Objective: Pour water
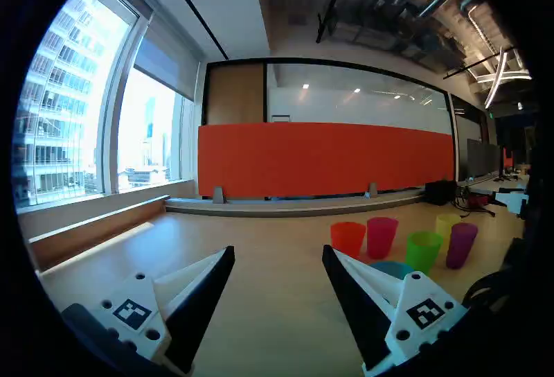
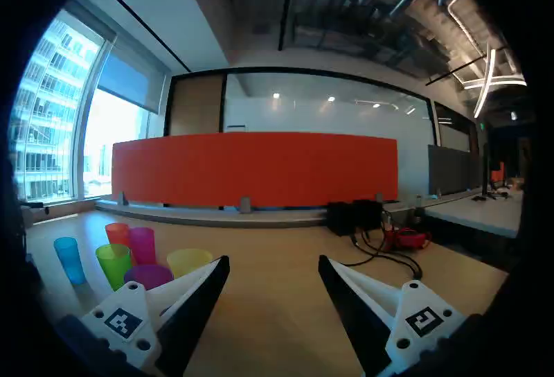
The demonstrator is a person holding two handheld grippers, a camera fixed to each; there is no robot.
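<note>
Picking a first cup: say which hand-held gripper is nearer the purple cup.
Right. The purple cup sits beside a finger of the right hand-held gripper; from the left hand-held gripper it stands farther off, beside the green cup.

In the left gripper view, a cluster of cups [image 1: 381, 235] stands on the tabletop [image 1: 277, 238], ahead and to the right of the left gripper [image 1: 278, 248]. One cup sits partly behind that gripper's right finger, a divider panel [image 1: 325, 159] runs along the table's far edge, and windows [image 1: 69, 120] line the left side. In the right gripper view, the cups [image 2: 142, 245] stand ahead and to the left of the right gripper [image 2: 273, 259], one just behind its left finger, while a box [image 2: 353, 216] and a tangle of cables [image 2: 377, 249] lie to the right before the panel, with another desk [image 2: 478, 214] farther right.
</note>
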